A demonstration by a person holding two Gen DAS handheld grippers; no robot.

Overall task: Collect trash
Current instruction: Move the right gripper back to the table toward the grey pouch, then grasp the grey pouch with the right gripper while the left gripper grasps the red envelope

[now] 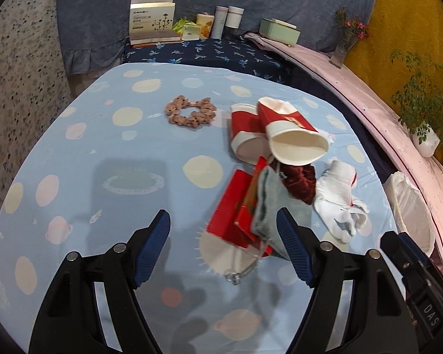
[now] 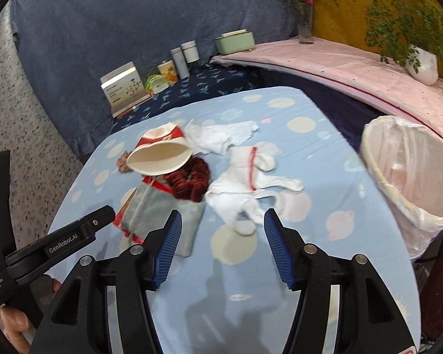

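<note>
We see both grippers wide apart, nothing between the fingers, both above the blue planet-print table (image 1: 73, 159). Left gripper (image 1: 223, 246): open cloth from 9 to 12 o'clock, only a pink scrunchie (image 1: 191, 112) near 12. At 1–2 o'clock a pile blocks: red box (image 1: 229, 209), grey pouch (image 1: 267, 203), dark red scrunchie (image 1: 299, 183), two red-white paper cups (image 1: 289, 135) lying over them. Right gripper (image 2: 221, 244): white glove (image 2: 245, 188) just ahead at 12, pouch at 10, bare cloth at 1–2 leading to the lined trash bin (image 2: 410, 177) at 3, mouth open and unobstructed.
</note>
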